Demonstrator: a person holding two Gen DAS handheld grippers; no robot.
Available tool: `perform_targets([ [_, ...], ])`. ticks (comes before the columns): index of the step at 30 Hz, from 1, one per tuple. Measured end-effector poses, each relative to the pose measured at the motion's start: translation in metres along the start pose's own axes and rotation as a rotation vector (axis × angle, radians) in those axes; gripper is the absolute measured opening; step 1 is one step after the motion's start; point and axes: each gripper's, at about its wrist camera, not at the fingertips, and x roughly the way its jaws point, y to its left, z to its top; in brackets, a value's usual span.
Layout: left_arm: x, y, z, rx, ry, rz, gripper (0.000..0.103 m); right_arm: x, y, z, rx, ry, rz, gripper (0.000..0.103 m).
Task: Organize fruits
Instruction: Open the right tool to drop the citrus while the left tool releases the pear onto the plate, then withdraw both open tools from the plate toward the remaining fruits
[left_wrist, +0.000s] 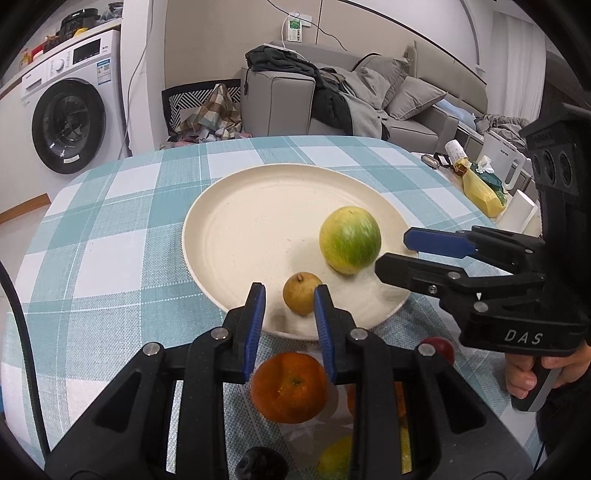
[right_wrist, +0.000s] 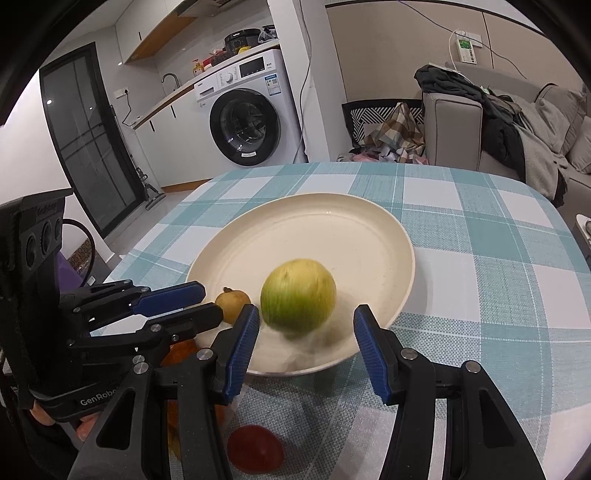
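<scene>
2 fruits already sit on the cream plate (left_wrist: 236, 221): a green fruit (left_wrist: 349, 240) and a small brown fruit (left_wrist: 301, 298). The left gripper (left_wrist: 290, 325) is pressed nearly together, empty; the right gripper (right_wrist: 306, 350) is spread, empty, having likely released the green fruit. An orange (left_wrist: 289, 387) waits beside the plate.

- The desk (left_wrist: 110, 229) wears a teal-and-white check cloth.
- The plate (left_wrist: 236, 229) is cream.
- The large fruit (left_wrist: 349, 245) is green and yellow.
- The small fruit (left_wrist: 301, 293) is tan.
- The orange (left_wrist: 289, 387) is deep orange.
- The red fruit (right_wrist: 255, 448) is dark red.
</scene>
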Motion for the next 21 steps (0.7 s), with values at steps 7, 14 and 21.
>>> perform_targets([
  [7,-0.004,0.005,0.001,-0.027,-0.004,0.005,0.026,-0.01,-0.003,-0.005,-0.003,-0.023,-0.006,0.07],
  [14,-0.023,0.011,0.0,-0.055,-0.05,0.005,0.076,-0.018,-0.005,-0.005,0.007,-0.044,-0.002,0.086],
  [21,-0.043,0.013,-0.004,-0.049,-0.094,0.036,0.098,-0.022,-0.002,-0.007,-0.024,-0.047,-0.016,0.103],
])
